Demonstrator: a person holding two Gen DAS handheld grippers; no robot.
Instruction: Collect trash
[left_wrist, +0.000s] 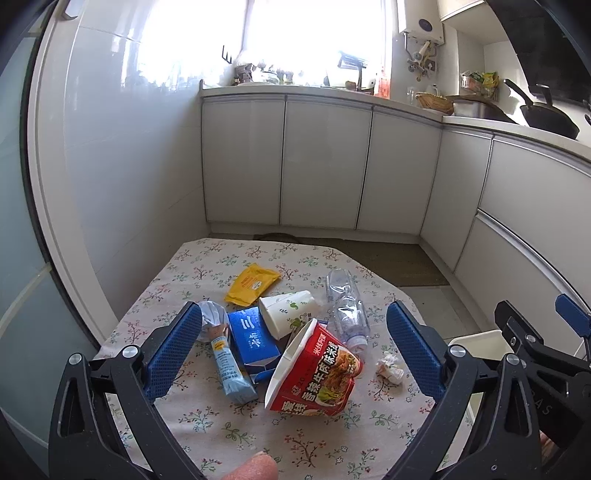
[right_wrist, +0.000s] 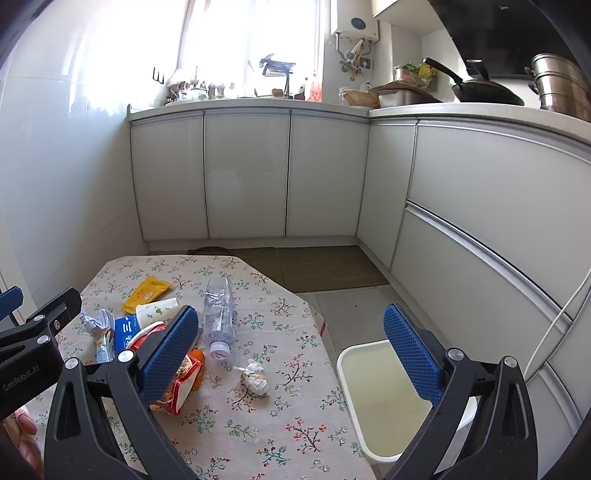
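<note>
Here we hold both the left hand-held gripper and right hand-held gripper spread above the littered surface, gripping nothing.

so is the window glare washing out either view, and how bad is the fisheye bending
Left wrist view: the bright window is blown out to white, yet the red paper noodle bowl on the floral tablecloth stays sharp; the door frame at the left bows strongly. Right wrist view: the same window is overexposed, the white cabinet fronts curve at the right, and the white plastic bin is evenly lit.
</note>
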